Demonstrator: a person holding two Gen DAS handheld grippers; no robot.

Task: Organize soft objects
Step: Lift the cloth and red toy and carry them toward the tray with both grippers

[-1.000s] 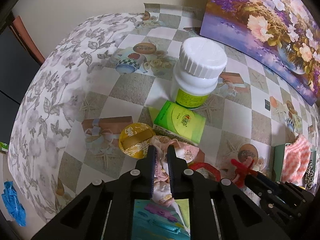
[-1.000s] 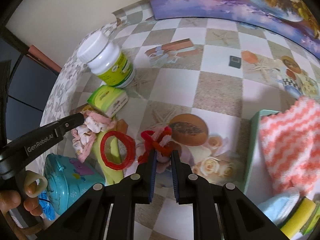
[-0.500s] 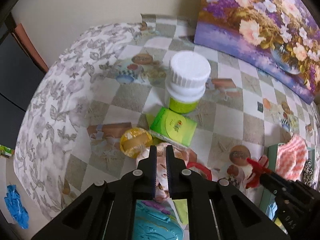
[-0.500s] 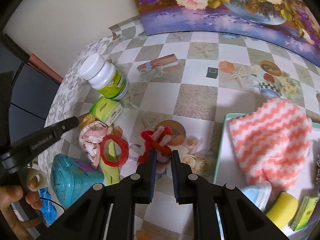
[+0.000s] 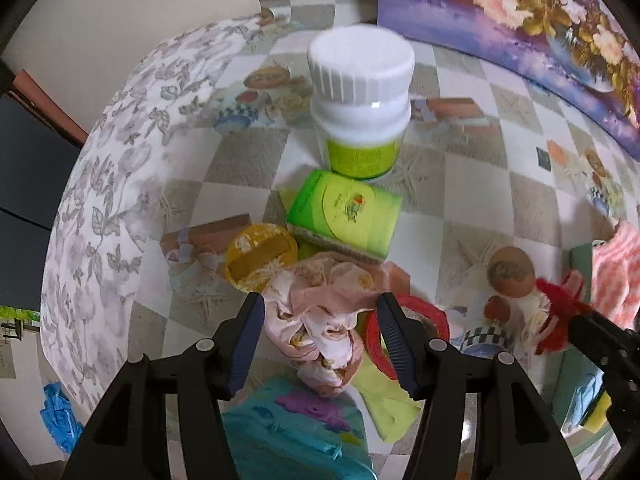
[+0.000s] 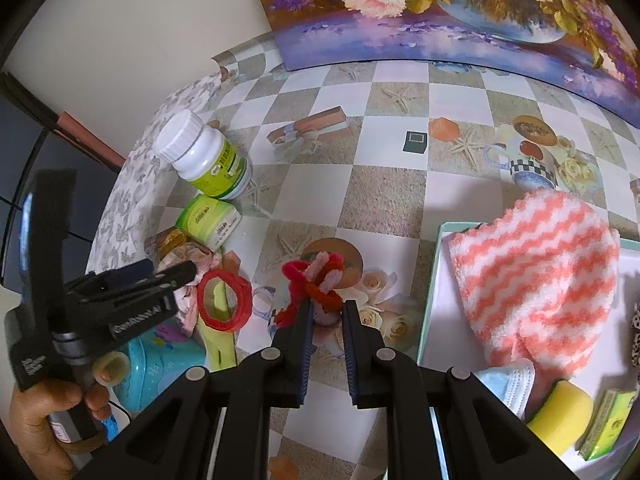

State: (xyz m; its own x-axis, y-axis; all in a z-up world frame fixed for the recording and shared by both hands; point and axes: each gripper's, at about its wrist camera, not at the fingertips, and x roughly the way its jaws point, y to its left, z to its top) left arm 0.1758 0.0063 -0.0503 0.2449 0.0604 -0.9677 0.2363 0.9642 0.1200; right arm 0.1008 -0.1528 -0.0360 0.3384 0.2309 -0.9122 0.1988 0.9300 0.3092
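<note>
My left gripper (image 5: 320, 308) is open, its jaws on either side of a crumpled pink floral cloth (image 5: 320, 320) that lies on the table. In the right wrist view the left gripper (image 6: 176, 276) reaches to the cloth (image 6: 192, 256). My right gripper (image 6: 325, 305) is shut on a red and pink pipe-cleaner bundle (image 6: 316, 280) and holds it above the table, left of the tray (image 6: 430, 280). The bundle also shows in the left wrist view (image 5: 560, 308). The tray holds a coral striped towel (image 6: 536, 272), a face mask (image 6: 508, 380) and a yellow sponge (image 6: 560, 412).
A white pill bottle (image 5: 360, 100), a green box (image 5: 344, 212) and a yellow lid (image 5: 260, 256) stand just beyond the cloth. A red ring (image 6: 224, 300) and a teal toy (image 5: 288, 440) lie near it. A flower painting (image 6: 440, 8) leans at the back.
My left gripper was shut on the cloth and has opened wide around it. My right gripper has lifted the pipe-cleaner bundle and moved it toward the tray.
</note>
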